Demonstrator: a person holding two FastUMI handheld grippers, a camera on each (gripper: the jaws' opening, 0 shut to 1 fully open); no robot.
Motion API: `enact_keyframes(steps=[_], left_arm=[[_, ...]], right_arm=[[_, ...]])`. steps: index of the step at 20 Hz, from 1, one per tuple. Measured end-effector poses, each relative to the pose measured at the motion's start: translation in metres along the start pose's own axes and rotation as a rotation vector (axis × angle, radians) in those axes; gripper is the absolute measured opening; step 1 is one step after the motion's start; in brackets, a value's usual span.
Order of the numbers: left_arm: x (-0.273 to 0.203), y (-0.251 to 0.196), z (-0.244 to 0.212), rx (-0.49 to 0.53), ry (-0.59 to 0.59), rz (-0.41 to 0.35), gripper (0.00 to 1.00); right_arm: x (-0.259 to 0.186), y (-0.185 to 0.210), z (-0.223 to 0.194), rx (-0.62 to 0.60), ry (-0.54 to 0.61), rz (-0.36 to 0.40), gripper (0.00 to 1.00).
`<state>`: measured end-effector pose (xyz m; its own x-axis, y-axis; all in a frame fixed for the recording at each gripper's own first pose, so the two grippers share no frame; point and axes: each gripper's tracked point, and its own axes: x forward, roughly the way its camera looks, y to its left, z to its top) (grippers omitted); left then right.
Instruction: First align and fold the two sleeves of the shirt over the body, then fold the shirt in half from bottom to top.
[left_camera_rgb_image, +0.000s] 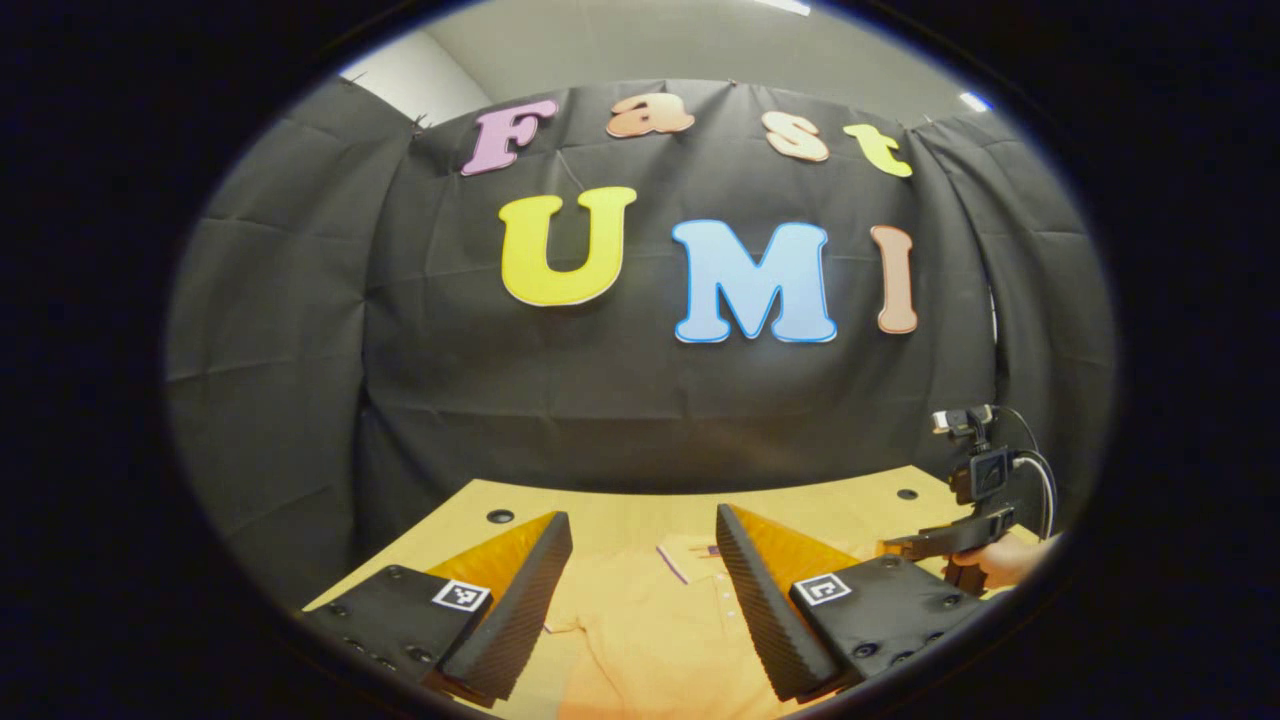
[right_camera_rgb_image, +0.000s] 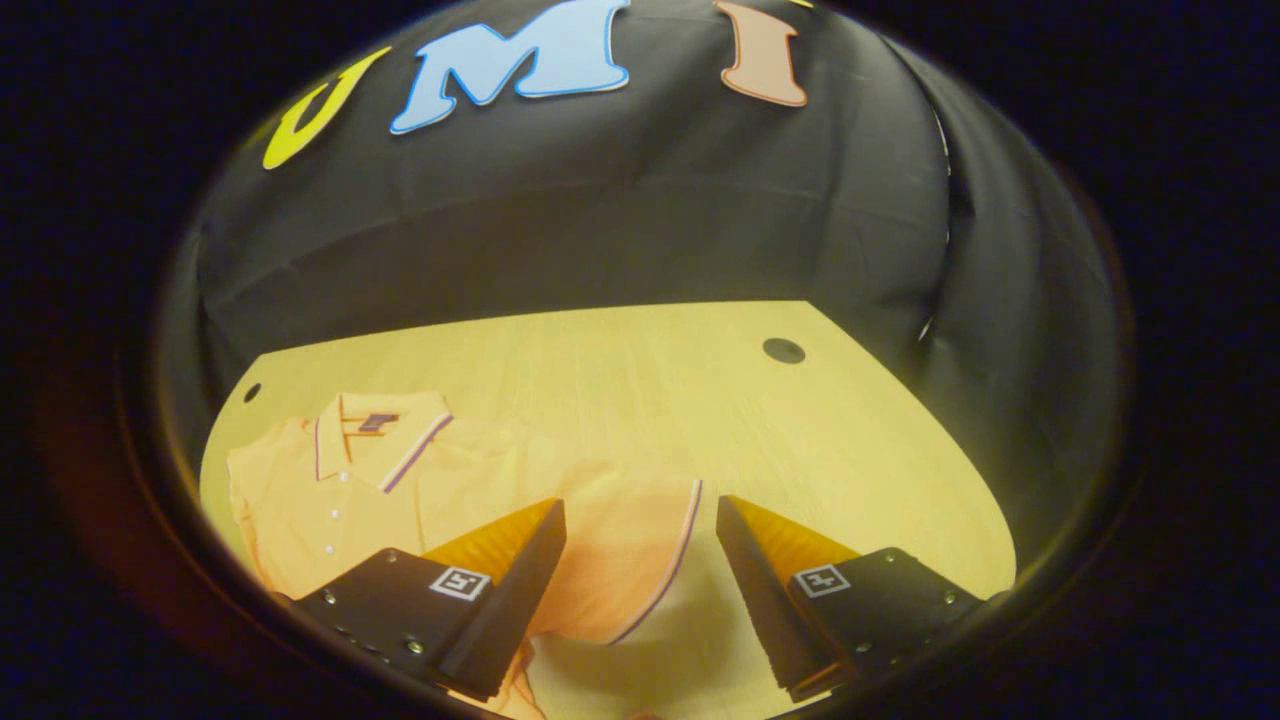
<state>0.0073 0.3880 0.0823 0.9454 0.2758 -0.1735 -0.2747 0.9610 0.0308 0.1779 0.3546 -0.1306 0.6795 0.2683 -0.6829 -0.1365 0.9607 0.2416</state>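
My left gripper open above shirt on desk. My right gripper open over sleeve, gripping nothing.

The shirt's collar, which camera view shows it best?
The right gripper view: the collar lies open to the camera, striped edge and placket clear, left of the right gripper. In the left gripper view it peeks between the left gripper's fingers.
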Motion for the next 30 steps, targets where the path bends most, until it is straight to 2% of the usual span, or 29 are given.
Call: enact_keyframes(steps=[6, 10, 12, 13, 14, 15, 16, 18, 19, 21, 22, 25, 26, 27, 30], left_arm=[[-0.007, 0.012, -0.014, -0.019, 0.039, 0.035, 0.96], [-0.012, 0.015, -0.019, -0.005, 0.048, 0.042, 0.96], [-0.012, 0.014, -0.018, -0.004, 0.045, 0.042, 0.96], [-0.012, 0.015, -0.018, -0.003, 0.043, 0.046, 0.95], [-0.012, 0.015, -0.016, -0.002, 0.040, 0.048, 0.96], [-0.013, 0.015, -0.015, -0.002, 0.036, 0.050, 0.96], [-0.014, 0.012, -0.013, -0.002, 0.033, 0.049, 0.96], [-0.019, 0.013, -0.012, 0.001, 0.029, 0.051, 0.95], [-0.021, 0.014, -0.012, 0.000, 0.027, 0.054, 0.95], [-0.026, 0.018, -0.012, -0.005, 0.027, 0.064, 0.96], [-0.028, 0.019, -0.013, -0.010, 0.029, 0.069, 0.96], [-0.034, 0.022, -0.014, -0.023, 0.031, 0.076, 0.96], [-0.036, 0.023, -0.014, -0.026, 0.029, 0.079, 0.96], [-0.037, 0.023, -0.014, -0.028, 0.027, 0.080, 0.96], [-0.040, 0.024, -0.014, -0.042, 0.024, 0.081, 0.96]], right_arm=[[0.029, -0.011, -0.022, -0.042, 0.071, -0.042, 0.95], [0.034, -0.007, -0.024, -0.057, 0.069, -0.041, 0.95], [0.035, -0.001, -0.026, -0.052, 0.073, -0.016, 0.94], [0.034, 0.005, -0.028, -0.037, 0.084, 0.000, 0.89], [0.034, 0.009, -0.028, -0.019, 0.090, 0.010, 0.71], [0.034, 0.013, -0.029, -0.002, 0.097, 0.023, 0.62], [0.033, 0.015, -0.027, 0.007, 0.097, 0.018, 0.47], [0.034, 0.018, -0.029, 0.009, 0.094, 0.013, 0.29], [0.035, 0.018, -0.029, 0.006, 0.094, 0.011, 0.22], [0.035, 0.014, -0.029, 0.004, 0.093, 0.000, 0.21], [0.035, 0.014, -0.028, 0.008, 0.097, -0.001, 0.05], [0.028, 0.013, -0.024, -0.008, 0.089, 0.008, 0.05], [0.024, 0.012, -0.019, -0.016, 0.073, 0.008, 0.09], [0.020, 0.012, -0.015, -0.026, 0.057, 0.009, 0.05], [0.005, 0.019, 0.002, -0.091, -0.008, 0.018, 0.05]])
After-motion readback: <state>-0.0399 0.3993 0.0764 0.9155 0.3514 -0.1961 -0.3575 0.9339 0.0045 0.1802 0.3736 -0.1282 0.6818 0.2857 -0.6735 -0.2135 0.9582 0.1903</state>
